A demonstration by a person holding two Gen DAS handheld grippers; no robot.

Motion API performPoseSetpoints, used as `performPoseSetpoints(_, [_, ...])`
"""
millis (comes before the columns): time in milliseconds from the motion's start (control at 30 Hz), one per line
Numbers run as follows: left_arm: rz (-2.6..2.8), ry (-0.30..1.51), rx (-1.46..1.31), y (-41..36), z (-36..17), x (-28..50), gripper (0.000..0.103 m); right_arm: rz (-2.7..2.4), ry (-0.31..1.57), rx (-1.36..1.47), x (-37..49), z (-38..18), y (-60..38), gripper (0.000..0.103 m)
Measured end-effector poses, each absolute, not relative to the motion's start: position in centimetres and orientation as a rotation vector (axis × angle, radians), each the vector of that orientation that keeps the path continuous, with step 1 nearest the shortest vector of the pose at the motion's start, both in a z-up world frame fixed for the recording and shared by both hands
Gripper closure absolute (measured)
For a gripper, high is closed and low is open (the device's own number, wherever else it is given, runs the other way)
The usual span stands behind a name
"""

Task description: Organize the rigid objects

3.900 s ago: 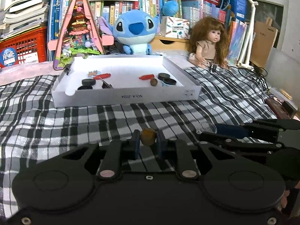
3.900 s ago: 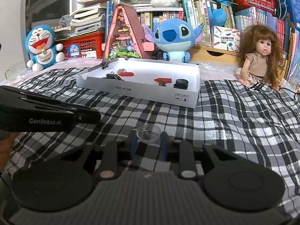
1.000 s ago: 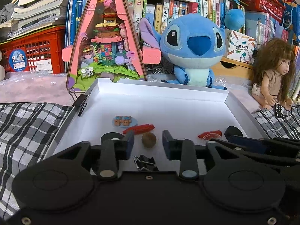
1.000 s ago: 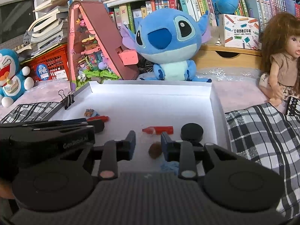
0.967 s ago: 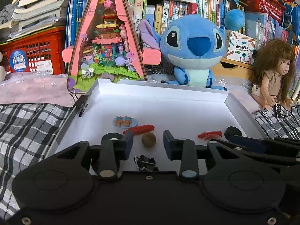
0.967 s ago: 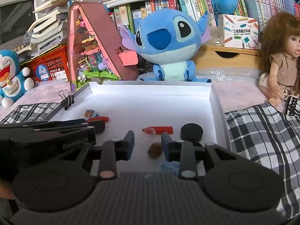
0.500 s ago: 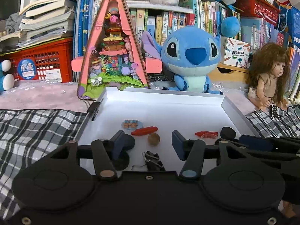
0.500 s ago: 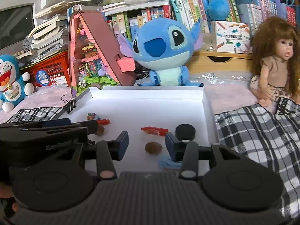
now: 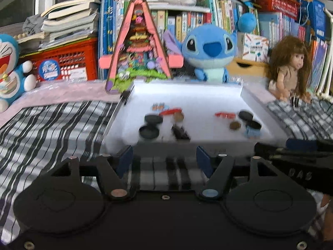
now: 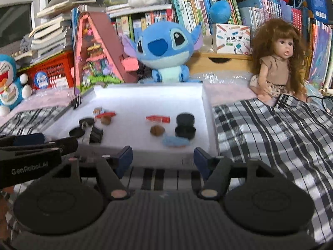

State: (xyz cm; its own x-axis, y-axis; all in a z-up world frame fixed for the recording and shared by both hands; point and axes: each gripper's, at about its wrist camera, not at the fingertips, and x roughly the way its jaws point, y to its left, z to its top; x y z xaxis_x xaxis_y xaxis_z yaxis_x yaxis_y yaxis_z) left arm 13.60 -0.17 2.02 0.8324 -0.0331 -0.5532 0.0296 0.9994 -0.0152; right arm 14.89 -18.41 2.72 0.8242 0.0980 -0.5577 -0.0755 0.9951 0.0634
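White shallow tray (image 10: 209, 112) holds small black, red, brown pieces.

Light: bright, even indoor | Glare: white tray (image 9: 258, 112) floor washes out | Blur: motion smear on tray contents and plaid cloth (image 10: 270, 129) beside it | Edges: fisheye bending, dark corners

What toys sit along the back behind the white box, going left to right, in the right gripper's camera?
Doraemon plush → pink triangle playhouse → blue Stitch plush → doll with brown hair.
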Motion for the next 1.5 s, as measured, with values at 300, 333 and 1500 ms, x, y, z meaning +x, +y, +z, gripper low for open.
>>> performPoseSetpoints(300, [0.015, 0.651, -0.001, 0.9, -0.1, 12.5, 0.038, 0.074, 0.613, 0.025, 12.6, 2.0, -18.1, 0.022])
performPoseSetpoints(333, [0.017, 0.656, -0.001, 1.0, -0.3, 12.5, 0.038, 0.069, 0.617, 0.022, 12.6, 1.8, -18.0, 0.022])
performPoseSetpoints(1500, [0.057, 0.685, -0.007, 1.3, -1.7, 14.0, 0.000, 0.042, 0.690, -0.003, 13.4, -0.9, -17.7, 0.000])
